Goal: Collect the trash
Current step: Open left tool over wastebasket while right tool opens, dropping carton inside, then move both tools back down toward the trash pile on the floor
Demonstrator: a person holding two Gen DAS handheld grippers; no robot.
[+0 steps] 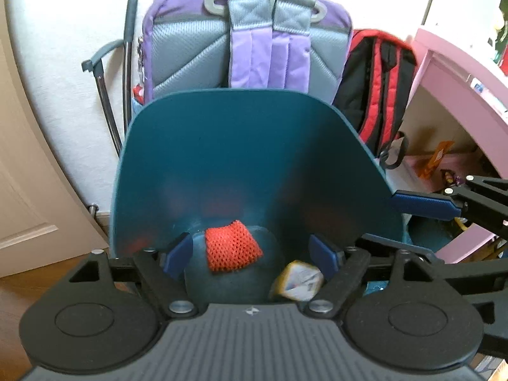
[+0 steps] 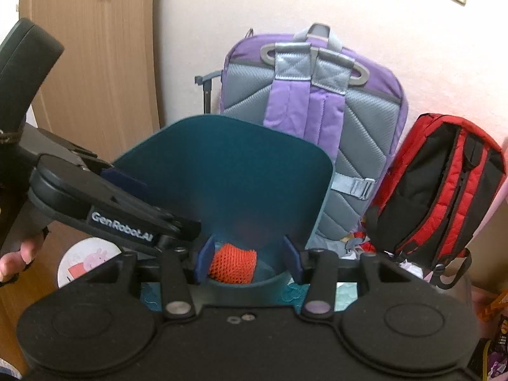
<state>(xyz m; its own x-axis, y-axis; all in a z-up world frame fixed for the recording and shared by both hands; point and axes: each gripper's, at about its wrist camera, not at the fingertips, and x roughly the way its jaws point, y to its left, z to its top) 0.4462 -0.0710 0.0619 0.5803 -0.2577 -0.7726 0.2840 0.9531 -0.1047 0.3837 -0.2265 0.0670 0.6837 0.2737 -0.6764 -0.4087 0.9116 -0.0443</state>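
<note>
A teal bin stands with its lid [image 1: 247, 158] raised upright. Inside the bin lie an orange net [image 1: 231, 249] and a crumpled yellow-and-white wrapper [image 1: 300, 281]. My left gripper [image 1: 250, 254] hangs open over the bin mouth with nothing between its pads; the wrapper lies just beside its right finger. My right gripper [image 2: 248, 257] is open too, above the same opening, and the orange net [image 2: 233, 263] shows below between its fingers, clear of the pads. One blue finger of the right gripper [image 1: 425, 203] pokes in from the right in the left wrist view.
A purple-grey backpack [image 1: 254, 47] and a red-black backpack [image 1: 377, 89] lean on the wall behind the bin. A pink desk [image 1: 460, 89] is at the right, a wooden door [image 2: 95, 47] at the left. A hand [image 2: 12, 260] grips the left tool.
</note>
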